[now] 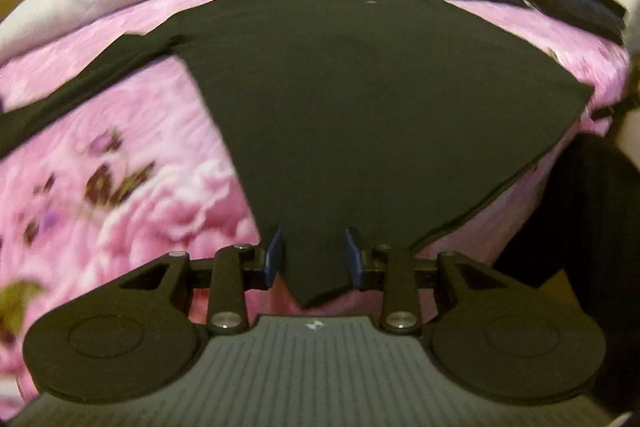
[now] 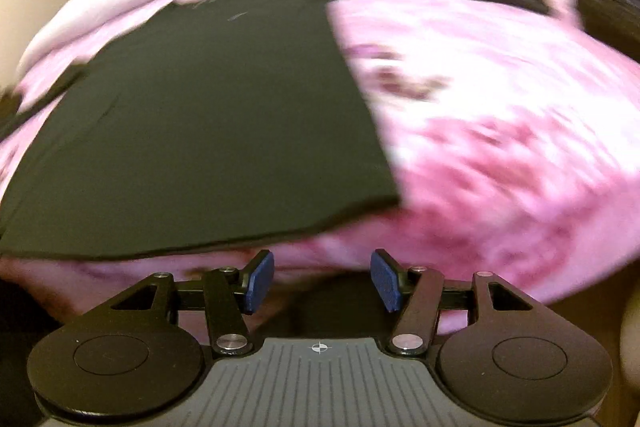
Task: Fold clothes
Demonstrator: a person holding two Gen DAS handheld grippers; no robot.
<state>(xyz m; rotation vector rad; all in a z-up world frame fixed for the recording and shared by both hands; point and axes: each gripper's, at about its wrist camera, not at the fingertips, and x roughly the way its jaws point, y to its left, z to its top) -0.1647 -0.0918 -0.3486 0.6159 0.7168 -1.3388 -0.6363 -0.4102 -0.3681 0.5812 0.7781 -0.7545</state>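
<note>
My left gripper (image 1: 314, 259) tilts down over the bed edge, pads apart with the black shirt (image 1: 360, 99)'s near hem corner loose between them, unpinched, so I judge the cloth is laid out flat for folding. My right gripper (image 2: 322, 281) hangs open and empty, the hem just ahead to its left; beyond, pink floral bedspread (image 2: 500, 131).

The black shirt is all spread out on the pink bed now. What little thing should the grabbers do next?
Probably close the left gripper on the black shirt corner lying loose between its open jaws. The shirt looks flat on the pink floral bedcover, ready for a fold. The right gripper is open, with nothing between its jaws.
</note>
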